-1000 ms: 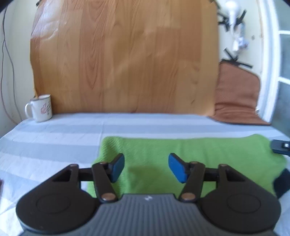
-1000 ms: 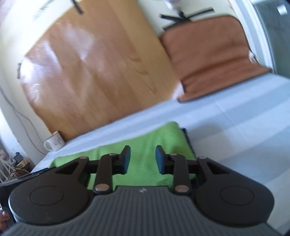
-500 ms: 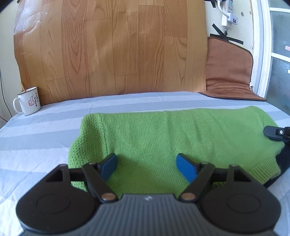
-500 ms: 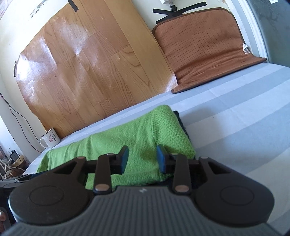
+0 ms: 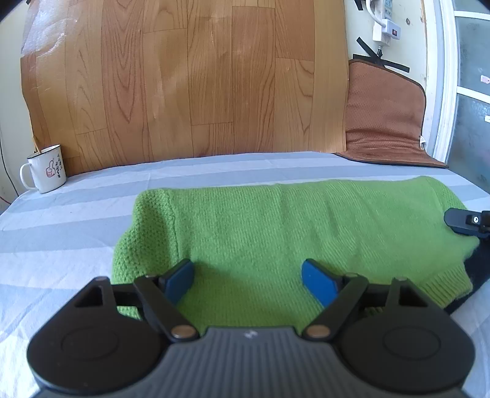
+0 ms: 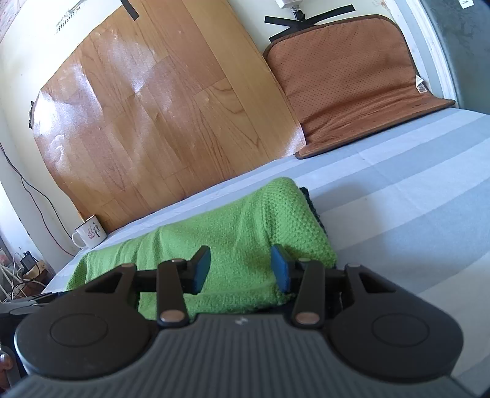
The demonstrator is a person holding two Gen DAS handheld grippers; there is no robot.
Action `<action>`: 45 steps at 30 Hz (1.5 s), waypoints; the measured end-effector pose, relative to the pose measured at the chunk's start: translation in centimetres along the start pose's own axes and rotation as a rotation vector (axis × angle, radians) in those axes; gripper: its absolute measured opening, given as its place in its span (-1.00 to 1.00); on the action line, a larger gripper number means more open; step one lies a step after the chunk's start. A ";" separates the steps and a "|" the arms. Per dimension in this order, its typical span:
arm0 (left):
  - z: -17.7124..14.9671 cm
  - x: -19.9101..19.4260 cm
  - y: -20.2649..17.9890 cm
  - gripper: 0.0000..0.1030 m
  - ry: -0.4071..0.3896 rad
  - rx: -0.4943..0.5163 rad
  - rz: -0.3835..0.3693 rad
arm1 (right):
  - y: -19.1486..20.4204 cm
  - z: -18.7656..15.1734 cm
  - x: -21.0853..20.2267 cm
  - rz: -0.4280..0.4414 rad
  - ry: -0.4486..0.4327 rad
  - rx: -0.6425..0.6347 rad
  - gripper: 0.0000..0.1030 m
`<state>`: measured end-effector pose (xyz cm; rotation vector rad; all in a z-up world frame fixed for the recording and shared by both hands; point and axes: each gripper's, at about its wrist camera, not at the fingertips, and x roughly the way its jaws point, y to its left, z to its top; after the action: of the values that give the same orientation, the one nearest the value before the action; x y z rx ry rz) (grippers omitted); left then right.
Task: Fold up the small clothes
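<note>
Little can be read here. The white mug carries a red thumbs-up picture with a column of small characters beside it (too small to make out). On the wall above the wood-pattern sheet, a line of dark digits is written, blurred past reading. The brown mat has a small white tag at its edge, its print illegible.

– What carried everything?
– A bed in a grey-and-white striped sheet.
– And on it?
– A folded green knitted sweater, a white enamel mug at the far left edge, a brown perforated mat propped against the wall.
</note>
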<state>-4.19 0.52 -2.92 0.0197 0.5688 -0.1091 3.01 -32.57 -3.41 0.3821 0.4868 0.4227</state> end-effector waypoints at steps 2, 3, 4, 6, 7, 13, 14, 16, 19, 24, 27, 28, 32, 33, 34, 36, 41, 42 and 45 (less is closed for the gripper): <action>0.0 0.0 0.0 0.60 0.001 0.000 -0.002 | 0.0 0.0 0.0 0.000 0.000 0.000 -0.08; 0.0 0.0 0.0 0.62 0.002 0.001 -0.004 | 0.0 0.0 0.0 -0.001 0.000 0.000 -0.07; 0.0 0.0 0.0 0.62 0.002 0.001 -0.004 | 0.0 0.0 0.0 -0.001 -0.001 0.000 -0.07; 0.0 0.0 -0.1 0.62 0.003 0.001 -0.004 | 0.0 0.0 0.0 0.000 -0.001 0.000 -0.07; 0.0 0.0 -0.1 0.62 0.003 0.001 -0.004 | 0.0 0.0 0.0 -0.001 -0.001 0.000 -0.07; 0.0 0.0 -0.1 0.62 0.004 0.002 -0.004 | 0.0 -0.1 0.0 -0.001 -0.002 0.000 -0.07; 0.0 0.0 -0.1 0.62 0.004 0.002 -0.003 | 0.0 -0.1 0.0 -0.001 -0.002 0.000 -0.07; 0.0 0.0 -0.1 0.63 0.004 0.002 -0.003 | 0.0 -0.1 0.0 0.000 -0.002 -0.001 -0.07; 0.1 0.0 -0.1 0.63 0.004 0.002 -0.003 | 0.0 -0.1 0.0 0.000 -0.002 -0.001 -0.06; 0.1 0.0 -0.1 0.63 0.005 0.003 -0.002 | 0.0 -0.1 0.0 0.000 -0.002 -0.001 -0.06; 0.0 0.0 -0.1 0.63 0.005 0.005 -0.002 | 0.0 -0.1 0.0 0.001 -0.003 -0.001 -0.06; 0.0 0.0 -0.1 0.63 0.005 0.005 -0.002 | 0.0 -0.1 0.0 0.001 -0.003 -0.001 -0.06; 0.0 0.0 -0.1 0.63 0.005 0.006 -0.001 | 0.0 -0.1 0.0 0.001 -0.004 -0.001 -0.06; 0.0 0.0 -0.1 0.63 0.006 0.006 -0.001 | 0.0 -0.1 0.0 0.002 -0.004 -0.001 -0.06; 0.0 0.0 -0.1 0.64 0.006 0.006 -0.001 | 0.0 -0.1 0.0 0.002 -0.005 -0.001 -0.06; 0.0 0.0 -0.2 0.64 0.006 0.005 0.000 | 0.1 -0.1 0.0 0.002 -0.004 -0.001 -0.06; 0.0 0.0 -0.2 0.64 0.007 0.006 0.000 | 0.0 -0.1 0.0 0.003 -0.005 -0.001 -0.06; 0.0 0.0 -0.2 0.65 0.007 0.006 0.001 | 0.0 -0.1 0.0 0.003 -0.005 -0.001 -0.06; 0.0 0.0 -0.2 0.65 0.007 0.006 0.001 | 0.0 -0.2 0.0 0.003 -0.005 -0.001 -0.06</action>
<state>-4.22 0.32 -2.87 0.0262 0.5755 -0.1101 2.90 -32.55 -3.54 0.3828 0.4807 0.4248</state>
